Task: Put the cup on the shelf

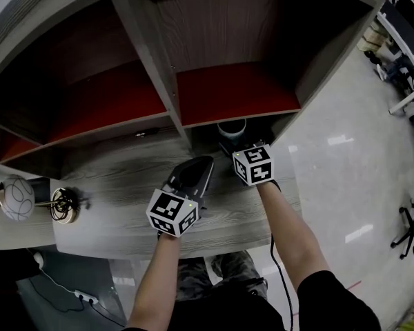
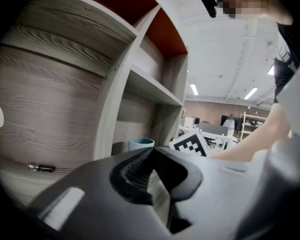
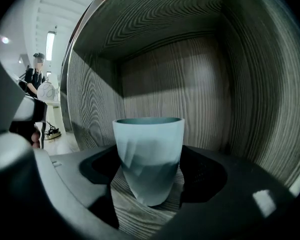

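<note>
Where the desktop (image 1: 110,178) reaches its left edge: a pale ball ornament (image 1: 17,197) stands there, well apart from both grippers.
Left gripper (image 1: 199,163): it hovers over the middle of the desktop, nearer its front edge than the right one, and its marker cube faces the head camera.
Left fingers: they are pressed together at the tips with nothing between them; in the left gripper view only a thin wedge of wood grain shows under the closed jaws.
Cup (image 3: 149,149): pale blue and upright, it stands on the grey wood at the desktop's back edge, inside the lowest right-hand compartment of the shelf (image 1: 155,67), under the red-topped board.
Right gripper (image 1: 238,147): it reaches into the mouth of that compartment, just behind the cup.
Right fingers: they are spread wide, one on each side of the cup, with bare wood showing between each jaw and the cup's base.
Shelf walls: grey wood grain closes in behind, above and beside the cup.
</note>
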Demonstrator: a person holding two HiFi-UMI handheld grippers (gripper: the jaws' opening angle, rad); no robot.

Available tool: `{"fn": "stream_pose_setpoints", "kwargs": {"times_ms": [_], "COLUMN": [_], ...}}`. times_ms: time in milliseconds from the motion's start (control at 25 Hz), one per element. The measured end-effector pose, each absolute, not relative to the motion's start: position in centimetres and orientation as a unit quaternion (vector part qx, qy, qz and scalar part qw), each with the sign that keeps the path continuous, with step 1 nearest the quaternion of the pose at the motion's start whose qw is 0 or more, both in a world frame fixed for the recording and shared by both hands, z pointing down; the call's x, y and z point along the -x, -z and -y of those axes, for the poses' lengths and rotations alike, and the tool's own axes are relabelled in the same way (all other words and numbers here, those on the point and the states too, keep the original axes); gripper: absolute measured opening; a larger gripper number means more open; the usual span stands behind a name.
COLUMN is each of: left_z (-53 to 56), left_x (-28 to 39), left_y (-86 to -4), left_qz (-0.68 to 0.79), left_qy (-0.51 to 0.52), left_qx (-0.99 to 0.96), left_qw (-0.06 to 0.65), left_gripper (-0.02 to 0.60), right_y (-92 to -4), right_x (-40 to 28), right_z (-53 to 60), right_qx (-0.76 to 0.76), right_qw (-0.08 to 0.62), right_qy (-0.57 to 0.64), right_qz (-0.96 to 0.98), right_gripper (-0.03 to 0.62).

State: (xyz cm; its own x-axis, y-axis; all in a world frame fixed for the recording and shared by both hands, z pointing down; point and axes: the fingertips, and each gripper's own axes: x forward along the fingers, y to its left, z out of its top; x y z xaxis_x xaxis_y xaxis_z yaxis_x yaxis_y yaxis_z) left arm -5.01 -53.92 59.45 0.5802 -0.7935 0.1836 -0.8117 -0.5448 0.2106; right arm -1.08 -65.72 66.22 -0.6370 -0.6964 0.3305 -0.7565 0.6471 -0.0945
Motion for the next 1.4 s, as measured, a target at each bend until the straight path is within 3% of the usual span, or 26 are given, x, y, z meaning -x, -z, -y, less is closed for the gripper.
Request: {"fn": "stream_pose_setpoints", "kwargs": {"times_ms": [760, 1280, 1320, 1400], "left_z": [51.7, 47.7, 47.3, 46.5], "left_x": [6.1, 5.6, 5.3, 4.9], "left_y": [-53.7, -50.2, -50.0, -49.7], "left_qz": [0.466, 0.449, 0.447, 0.443], "left_qy": [-0.048, -0.051, -0.050, -0.050], "left_qx": [-0.873, -0.882, -0.883, -0.885], "left_qw": [0.136, 0.133, 0.133, 0.134], "left_gripper": [0.000, 0.000, 0.000, 0.000], "right_y": [-63.1, -51.5, -50.7, -49.4], "right_x": [-2.2, -3.7, -4.1, -5.0], "right_z": [60.6, 50.0, 49.1, 47.6], "right_qx": [-0.398, -0.317, -0.317, -0.324], "right_qw": [0.178, 0.122, 0.117, 0.108], "right_qy": [-0.162, -0.157, -0.155, -0.147], "right_qz": [0.885, 0.927, 0.928, 0.928], "right_gripper": [0.370, 0.362, 0.354, 0.259]}}
